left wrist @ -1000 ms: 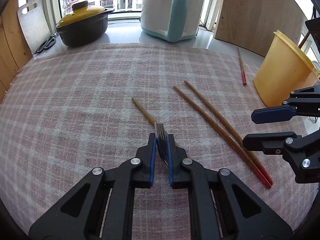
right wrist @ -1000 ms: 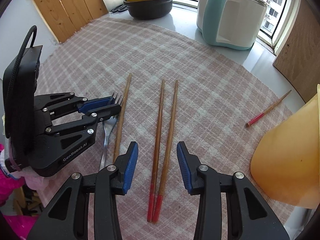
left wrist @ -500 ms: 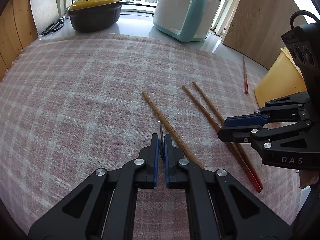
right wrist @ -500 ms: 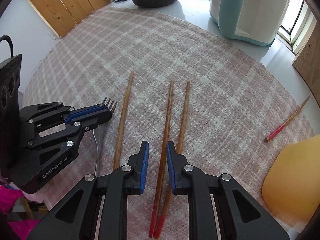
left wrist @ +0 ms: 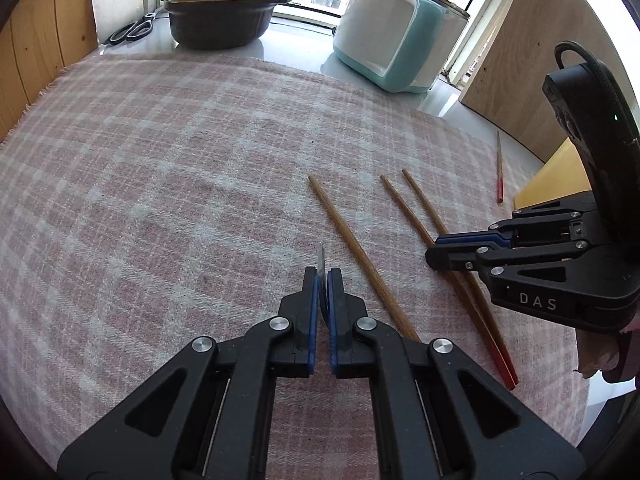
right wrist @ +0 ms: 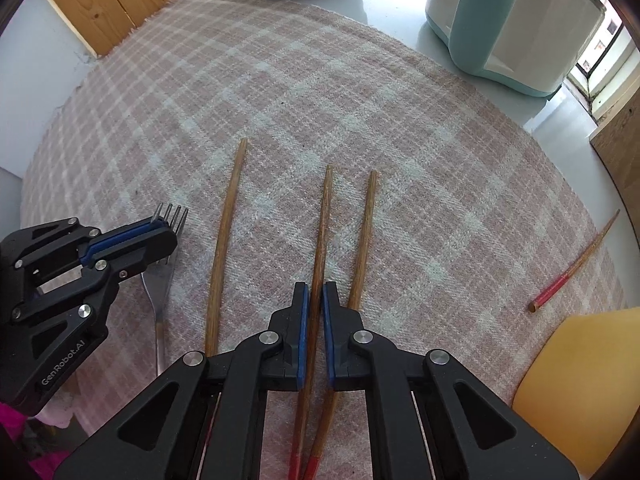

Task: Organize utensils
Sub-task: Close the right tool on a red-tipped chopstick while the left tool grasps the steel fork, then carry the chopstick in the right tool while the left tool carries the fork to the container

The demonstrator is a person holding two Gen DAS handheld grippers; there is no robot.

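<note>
My left gripper [left wrist: 322, 276] is shut on a metal fork [left wrist: 321, 258], seen edge-on between the blue pads. In the right wrist view the left gripper [right wrist: 170, 236] holds the fork [right wrist: 173, 213] by its neck, tines forward, just over the pink checked cloth [right wrist: 280, 100]. My right gripper [right wrist: 315, 292] points steeply down; its jaws are closing onto the middle chopstick [right wrist: 323, 216], pads against it. A second chopstick [right wrist: 367, 228] lies just right of it, a third chopstick [right wrist: 224, 240] to the left. From the left wrist view the right gripper [left wrist: 434, 250] sits over the chopstick pair [left wrist: 412, 216].
A fourth chopstick with a red end [right wrist: 572, 264] lies near the cloth's right edge, beside a yellow container [right wrist: 580, 392]. At the back stand a dark pot with a yellow lid [left wrist: 224, 12], a white and teal appliance [left wrist: 392, 40] and scissors [left wrist: 132, 32]. Wooden panels flank the counter.
My right gripper sank toward the cloth and its jaws closed from wide apart onto the middle chopstick. My left gripper rolled with the fork, which now shows edge-on.
</note>
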